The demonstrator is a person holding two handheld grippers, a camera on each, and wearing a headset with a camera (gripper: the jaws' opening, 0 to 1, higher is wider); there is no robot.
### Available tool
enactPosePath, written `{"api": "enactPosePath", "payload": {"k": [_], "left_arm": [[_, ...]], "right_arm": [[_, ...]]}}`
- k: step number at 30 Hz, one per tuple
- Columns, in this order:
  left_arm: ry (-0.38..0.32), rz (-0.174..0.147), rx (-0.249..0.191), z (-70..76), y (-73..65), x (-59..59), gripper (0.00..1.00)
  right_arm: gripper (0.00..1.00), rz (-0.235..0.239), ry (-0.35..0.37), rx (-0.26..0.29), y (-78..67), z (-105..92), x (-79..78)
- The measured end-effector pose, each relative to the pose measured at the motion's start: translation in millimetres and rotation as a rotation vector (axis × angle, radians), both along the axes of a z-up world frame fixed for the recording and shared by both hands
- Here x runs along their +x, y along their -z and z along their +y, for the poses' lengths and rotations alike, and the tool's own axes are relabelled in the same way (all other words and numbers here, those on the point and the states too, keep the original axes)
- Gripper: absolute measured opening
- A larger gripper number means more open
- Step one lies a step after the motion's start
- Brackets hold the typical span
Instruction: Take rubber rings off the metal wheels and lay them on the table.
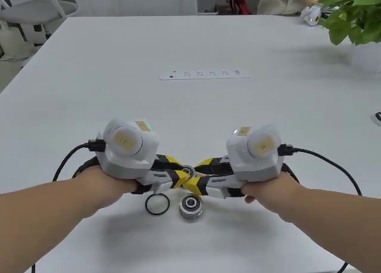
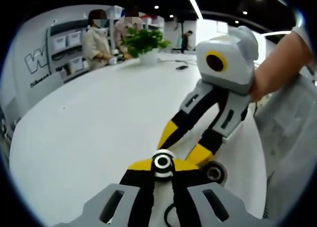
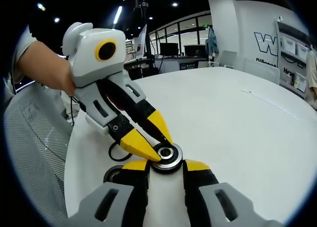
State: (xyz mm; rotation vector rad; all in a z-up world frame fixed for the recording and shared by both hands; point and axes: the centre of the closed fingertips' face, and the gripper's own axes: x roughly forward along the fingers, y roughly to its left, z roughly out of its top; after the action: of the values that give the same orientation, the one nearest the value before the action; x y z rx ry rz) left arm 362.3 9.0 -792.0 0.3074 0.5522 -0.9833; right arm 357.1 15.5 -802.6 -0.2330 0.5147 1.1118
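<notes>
Head view, the hold: I have the left tool and the right tool nose to nose just above the surface. Both meet on one held wheel, I judge so that one braces it while the other works the rubber.
Head view, what lies below: a loose ring lies flat just beside a spare wheel, right under the tools. I take that pair as done and set down close by to spare me a long reach.
Left gripper view, own jaws: closed together on the held wheel, whose face is turned toward me. It reads as a pinch at the rim, but I cannot tell whether the ring alone is caught.
Left gripper view, other tool: the right tool comes in from the right with its jaws set wider, straddling the same wheel. The spare wheel rests on the surface nearby.
Right gripper view, own jaws: clamped across the held wheel, one jaw on each side. I judge this the anchoring grip.
Right gripper view, other tool: the left tool bites the wheel's edge from the left. The spare wheel lies below it.
Next, my guess: peel the rubber outward, keeping the anchor firm so the wheel doesn't twist free.
</notes>
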Motion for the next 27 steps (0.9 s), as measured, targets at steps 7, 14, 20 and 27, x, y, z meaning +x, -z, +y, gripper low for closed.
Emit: {"api": "enactPosePath", "payload": {"k": [7,14,20,27], "left_arm": [[-0.001,0.007,-0.002,-0.2,0.0,0.2,0.13],[-0.007,0.009,-0.003,0.1,0.2,0.4,0.13],[-0.008,0.012,-0.002,0.7,0.4,-0.5,0.13],[-0.006,0.015,-0.002,1.0,0.4,-1.5,0.13]], "right_arm": [[0.23,-0.016,-0.016,-0.019,1.1,-0.2,0.7],[0.23,-0.021,-0.021,-0.031,1.3,-0.2,0.5],[0.22,-0.022,-0.044,-0.047,1.5,-0.6,-0.5],[0.21,-0.02,-0.074,-0.061,1.4,-2.0,-1.9]]}}
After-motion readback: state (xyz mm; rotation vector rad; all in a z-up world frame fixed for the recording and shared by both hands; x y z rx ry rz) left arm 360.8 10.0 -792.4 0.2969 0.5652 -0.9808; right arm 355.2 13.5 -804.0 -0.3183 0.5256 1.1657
